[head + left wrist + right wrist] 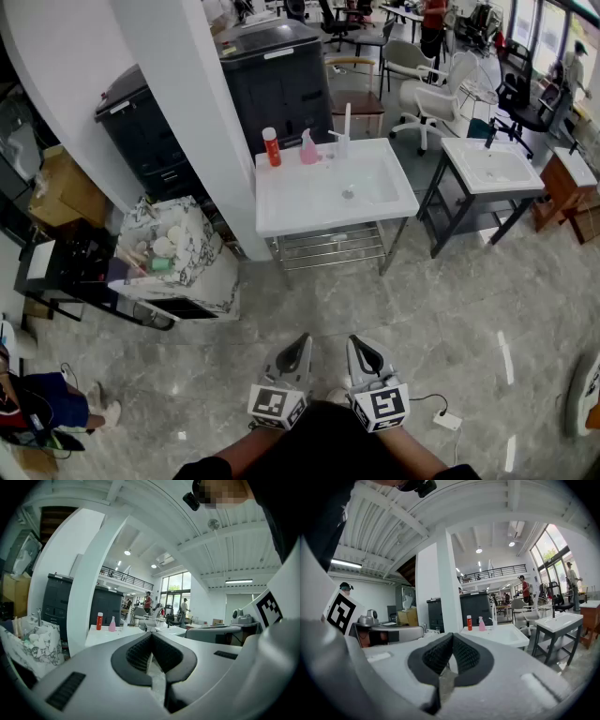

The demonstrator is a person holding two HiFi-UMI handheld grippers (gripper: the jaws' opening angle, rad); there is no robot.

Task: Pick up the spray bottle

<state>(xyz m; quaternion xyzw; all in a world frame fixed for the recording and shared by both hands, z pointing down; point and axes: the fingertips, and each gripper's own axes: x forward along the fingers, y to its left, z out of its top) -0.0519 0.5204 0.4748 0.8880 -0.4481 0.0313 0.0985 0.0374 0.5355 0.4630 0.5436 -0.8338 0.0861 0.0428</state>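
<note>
A pink spray bottle [308,148] stands at the back edge of a white sink unit [281,202], between a red bottle [271,147] and a white tap [344,134]. It shows small and far off in the left gripper view [112,624] and the right gripper view [481,624]. My left gripper [302,346] and right gripper [356,348] hang side by side close to my body, well short of the sink. Both are shut with nothing between the pads.
A thick white pillar [178,103] stands left of the sink, with a marbled cabinet [173,248] of small items beside it. A second white sink [492,164] sits to the right. Office chairs [427,89] and dark cabinets [277,80] stand behind. A power strip [447,420] lies on the marble floor.
</note>
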